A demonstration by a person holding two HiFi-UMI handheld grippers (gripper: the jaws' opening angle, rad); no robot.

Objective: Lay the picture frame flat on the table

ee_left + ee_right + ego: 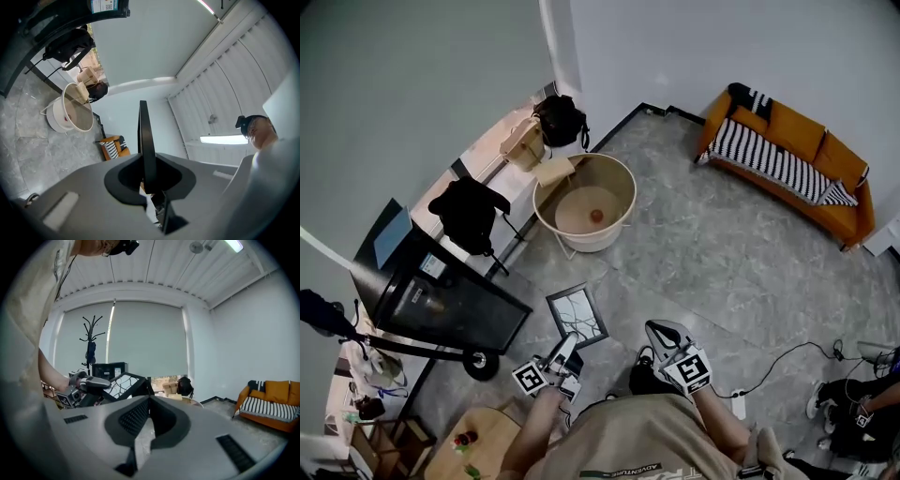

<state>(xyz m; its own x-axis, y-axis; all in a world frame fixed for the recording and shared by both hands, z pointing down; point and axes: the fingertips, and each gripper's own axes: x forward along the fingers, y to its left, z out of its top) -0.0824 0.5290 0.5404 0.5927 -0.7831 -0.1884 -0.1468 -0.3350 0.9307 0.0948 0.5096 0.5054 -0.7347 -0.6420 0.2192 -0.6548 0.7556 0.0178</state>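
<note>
Both grippers sit low in the head view. At seven o'clock the left gripper [565, 345] is clenched on the near edge of the black rectangular picture frame with a cracked-line face [577, 317], held tilted above the grey stone floor [722, 253]. At five o'clock the right gripper [662, 330] is apart from the frame. A round cream table with a raised rim [619, 178] stands at twelve o'clock and an orange sofa [825, 141] at two.

In the left gripper view, the jaws pinch the frame's thin black edge [143, 136], which rises toward twelve o'clock.

In the right gripper view, the right gripper [149, 401] has its jaws closed together on nothing. At ten o'clock the left gripper [89, 383] grips the tilted frame [123, 383].
</note>
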